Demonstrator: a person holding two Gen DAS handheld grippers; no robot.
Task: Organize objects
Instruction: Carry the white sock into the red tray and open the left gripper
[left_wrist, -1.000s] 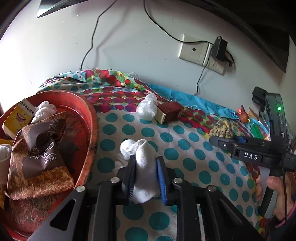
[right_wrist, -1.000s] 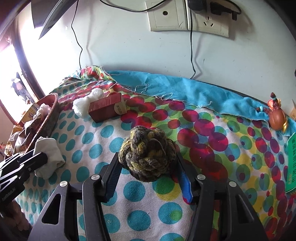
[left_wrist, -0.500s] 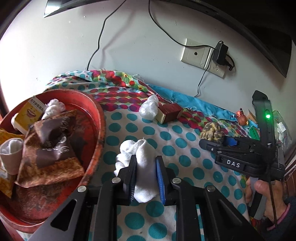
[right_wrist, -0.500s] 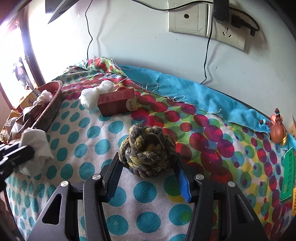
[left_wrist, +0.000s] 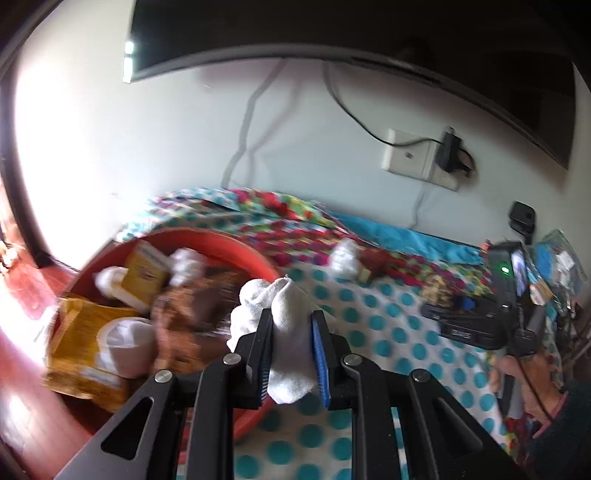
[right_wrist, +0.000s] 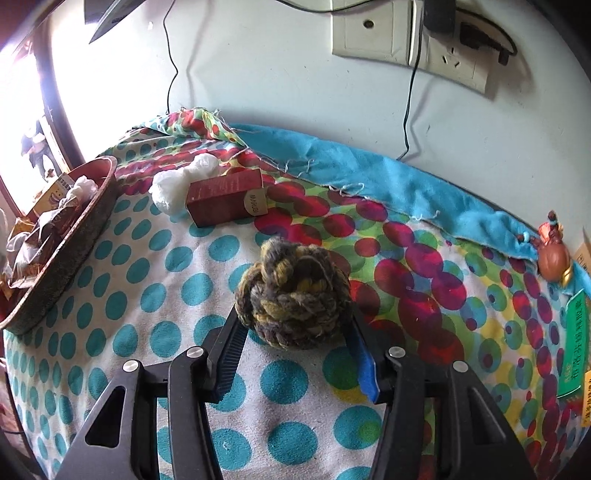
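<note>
Okay, left wrist view first: my left gripper (left_wrist: 290, 343) is clenched on the white sock (left_wrist: 284, 332), a soft knitted bundle standing up between the pads, long axis running along the fingers. It's off the cloth (left_wrist: 388, 332) and sits right at the near rim of the red basin (left_wrist: 258, 258), which lies just ahead and to the left of the jaws (that's the relation I care about: the drop spot is forward-left, close by). Inside the basin I see crinkly brown wrappers, yellow boxes and more white bundles, all blurred. Across the table the right gripper (left_wrist: 448, 306) shows by the rope ball.

Now the right wrist view: my right gripper (right_wrist: 295, 332) has just been closing, and the rope ball (right_wrist: 293, 295) sits square between the jaws, a coarse braided knot in yellow and grey, roundish, resting on the dotted cloth. The pads look to be touching its sides, so I call it grasped. The basin (right_wrist: 62, 254) is well off to the left here, so the left hand is much nearer to it. Beyond the ball lie a red box (right_wrist: 225, 201) and a white wad (right_wrist: 183, 182), touching.
</note>
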